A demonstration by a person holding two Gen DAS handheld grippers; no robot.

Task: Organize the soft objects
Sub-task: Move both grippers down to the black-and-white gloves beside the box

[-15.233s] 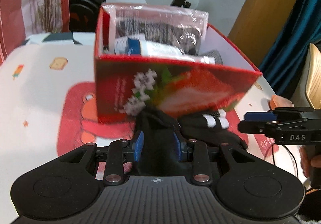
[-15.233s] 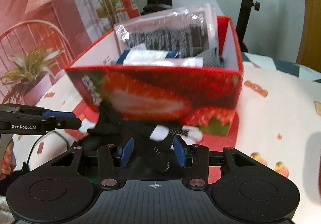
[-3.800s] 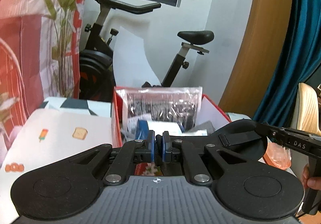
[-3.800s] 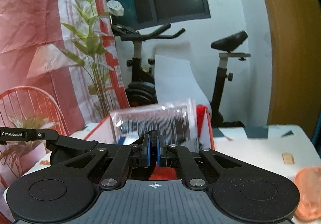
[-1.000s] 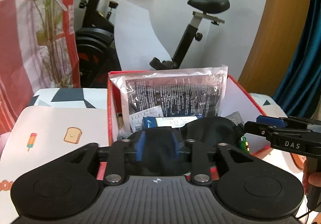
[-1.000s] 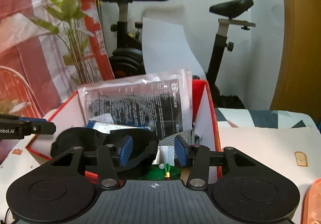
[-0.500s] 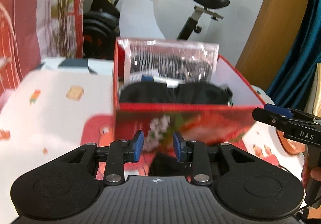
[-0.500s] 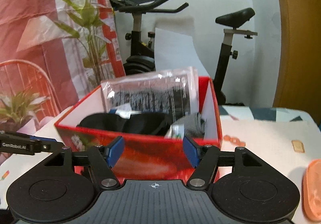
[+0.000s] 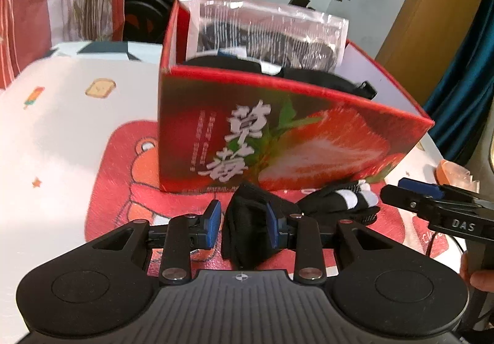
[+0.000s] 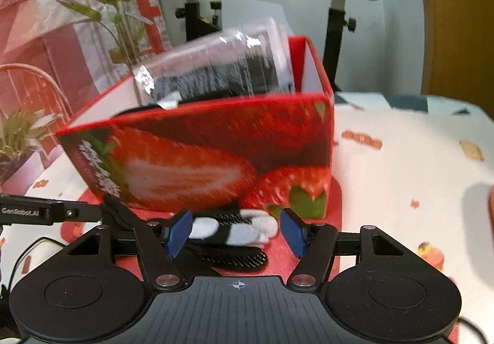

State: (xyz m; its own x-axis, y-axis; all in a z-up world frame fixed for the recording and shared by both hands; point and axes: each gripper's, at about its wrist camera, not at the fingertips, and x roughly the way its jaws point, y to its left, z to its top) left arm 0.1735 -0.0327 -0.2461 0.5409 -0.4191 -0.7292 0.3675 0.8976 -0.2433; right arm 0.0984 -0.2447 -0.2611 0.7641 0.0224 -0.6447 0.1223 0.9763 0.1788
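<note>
Socks (image 10: 237, 230): limp, light, 6 o'clock of strawberry box (image 9: 278, 140)
Grab: bunched middle
Left gripper (image 9: 244, 228): part-open, straddles black sock (image 9: 250, 233), unpinched
Right gripper (image 10: 236, 236): wide, empty

Setting: a lived-in home room, doubling as an exercise corner. An exercise bike (image 10: 345, 4) is standing against the white wall, its saddle and handlebars showing. A leafy houseplant (image 10: 117, 10) is growing beside a red-and-white hanging cloth (image 10: 37, 20). A tablecloth (image 9: 61, 128) printed with toast, ice lollies and a cartoon bear is covering the table. A teal curtain (image 9: 469, 81) is hanging beside a wooden door panel (image 9: 432, 20).
</note>
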